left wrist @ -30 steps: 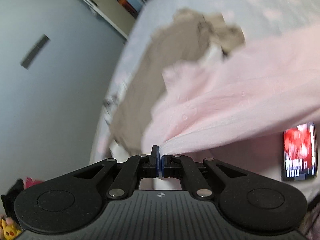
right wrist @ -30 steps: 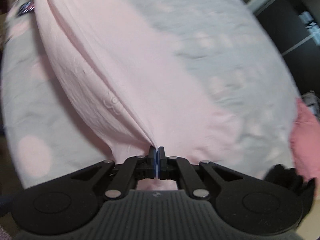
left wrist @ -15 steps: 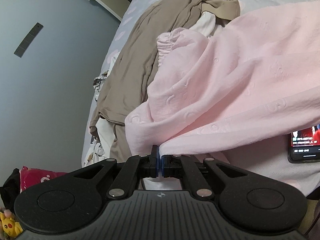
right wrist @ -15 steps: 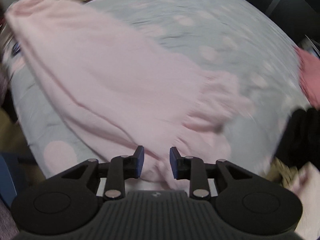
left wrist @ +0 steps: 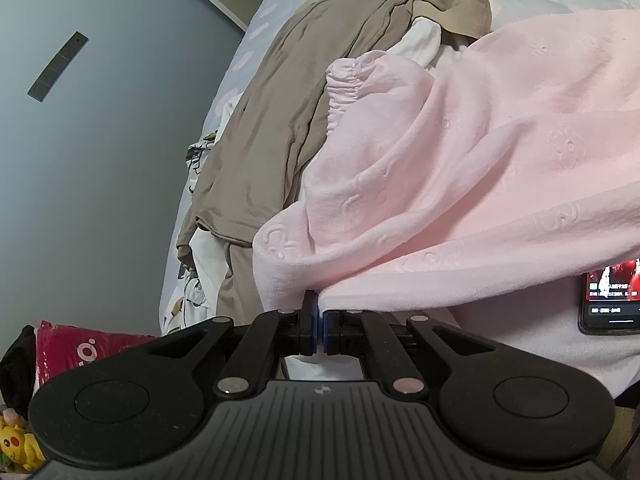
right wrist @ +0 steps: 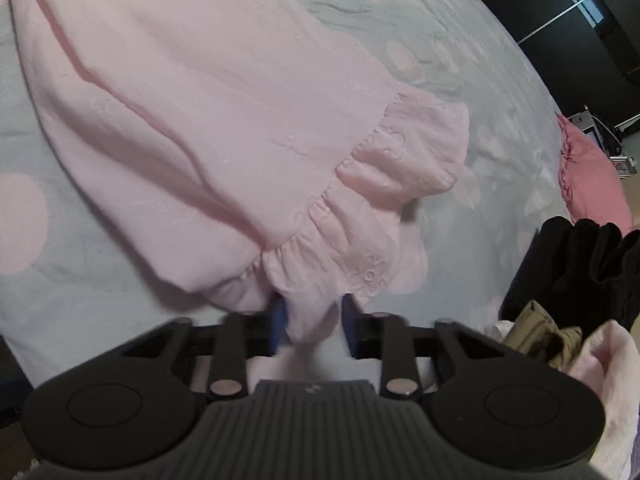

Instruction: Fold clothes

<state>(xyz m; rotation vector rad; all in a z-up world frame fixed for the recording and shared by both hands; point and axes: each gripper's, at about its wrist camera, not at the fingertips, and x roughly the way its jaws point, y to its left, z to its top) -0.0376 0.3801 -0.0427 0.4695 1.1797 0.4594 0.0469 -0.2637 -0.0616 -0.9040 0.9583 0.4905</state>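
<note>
pink garment (right wrist: 224, 120): spread across the dotted bed (right wrist: 460, 52), ruffled hem toward its near edge. left gripper (left wrist: 319, 322): level, low, jaws pressed together pinching a fold of the garment. right gripper (right wrist: 312, 324): tilted downward, jaws spread, hem ruffle lying loose between them. beige clothes (left wrist: 288, 120): heaped along the bed's left edge.

We see a pale pink garment (left wrist: 460, 168) with a faint embossed motif and a gathered ruffle of the same pink. Beside it lies a plain tan garment (left wrist: 280, 120) over white cloth (left wrist: 420, 40). The bedsheet (right wrist: 460, 52) is light grey-blue with soft pink dots. A deeper pink cushion (right wrist: 592, 184) sits near black clothing (right wrist: 580, 264). The gripper pads (right wrist: 280, 320) are blue on black arms.
</note>
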